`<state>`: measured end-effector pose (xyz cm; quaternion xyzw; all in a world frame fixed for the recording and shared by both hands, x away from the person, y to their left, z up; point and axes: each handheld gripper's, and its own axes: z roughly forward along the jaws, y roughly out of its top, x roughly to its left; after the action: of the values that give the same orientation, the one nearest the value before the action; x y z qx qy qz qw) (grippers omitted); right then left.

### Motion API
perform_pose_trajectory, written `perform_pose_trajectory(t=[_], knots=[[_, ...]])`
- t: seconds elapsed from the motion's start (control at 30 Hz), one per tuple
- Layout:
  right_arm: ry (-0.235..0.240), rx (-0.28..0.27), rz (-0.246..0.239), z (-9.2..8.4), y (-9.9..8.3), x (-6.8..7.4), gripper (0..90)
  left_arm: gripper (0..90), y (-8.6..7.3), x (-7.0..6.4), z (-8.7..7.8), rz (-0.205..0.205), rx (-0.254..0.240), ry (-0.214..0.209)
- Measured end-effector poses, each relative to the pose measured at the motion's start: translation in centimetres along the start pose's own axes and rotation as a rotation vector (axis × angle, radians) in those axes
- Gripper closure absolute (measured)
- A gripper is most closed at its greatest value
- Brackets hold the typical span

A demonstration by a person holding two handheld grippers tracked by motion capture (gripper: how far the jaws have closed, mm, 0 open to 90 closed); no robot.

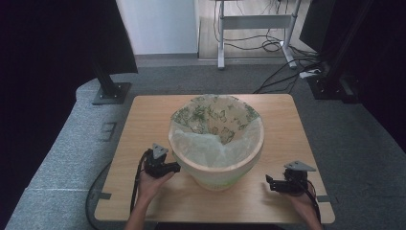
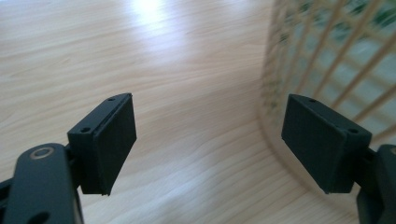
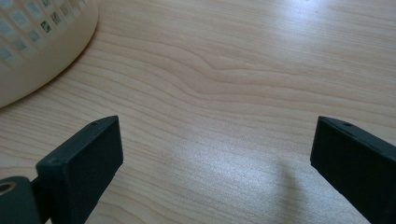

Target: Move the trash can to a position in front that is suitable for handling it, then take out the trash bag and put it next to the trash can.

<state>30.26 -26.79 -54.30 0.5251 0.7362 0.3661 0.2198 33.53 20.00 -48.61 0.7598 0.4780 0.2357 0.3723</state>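
Observation:
A cream lattice waste basket (image 1: 218, 165) stands in the middle of the wooden table (image 1: 143, 115), lined with a thin bag printed with green leaves (image 1: 210, 117). My left gripper (image 1: 176, 167) rests on the table just left of the basket, pointing at its wall, open and holding nothing. In the left gripper view its jaws (image 2: 208, 140) stand wide apart with the basket's lattice (image 2: 327, 60) close at the right. My right gripper (image 1: 269, 182) lies near the table's front right, open and empty. The right gripper view has the basket's base (image 3: 37, 42) at the upper left.
The table sits on grey carpet. A black stand foot (image 1: 111, 91) is at the back left. A white desk frame (image 1: 253, 24) with loose cables (image 1: 282, 72) stands behind. Dark equipment stands at the far right.

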Motion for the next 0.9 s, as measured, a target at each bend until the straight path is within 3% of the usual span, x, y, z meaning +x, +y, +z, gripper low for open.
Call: perform_pose_trajectory(t=[0.17, 0.33, 0.5, 0.73, 0.9], knots=[[0.001, 0.002, -0.003, 0.1, 0.0, -0.1, 3.2, 17.0, -1.7, 1.8, -1.4, -0.046, -0.005, -0.021], [0.005, 0.001, -0.009, 0.1, 0.1, 0.0, 3.7, 16.4, -1.2, 2.9, -2.7, -0.107, -0.064, -0.053], [0.002, 0.010, -0.013, 0.2, 0.0, 0.0, 3.9, 15.9, 0.0, 3.0, -4.0, -0.088, -0.106, -0.064], [-0.003, 0.013, -0.008, 0.2, -0.1, 0.1, 4.4, 15.9, 2.0, 3.4, -7.3, -0.081, -0.196, -0.092], [-0.004, 0.019, -0.015, 0.3, -0.1, 0.4, 4.5, 16.0, 4.0, 3.6, -9.3, -0.086, -0.251, -0.137]])
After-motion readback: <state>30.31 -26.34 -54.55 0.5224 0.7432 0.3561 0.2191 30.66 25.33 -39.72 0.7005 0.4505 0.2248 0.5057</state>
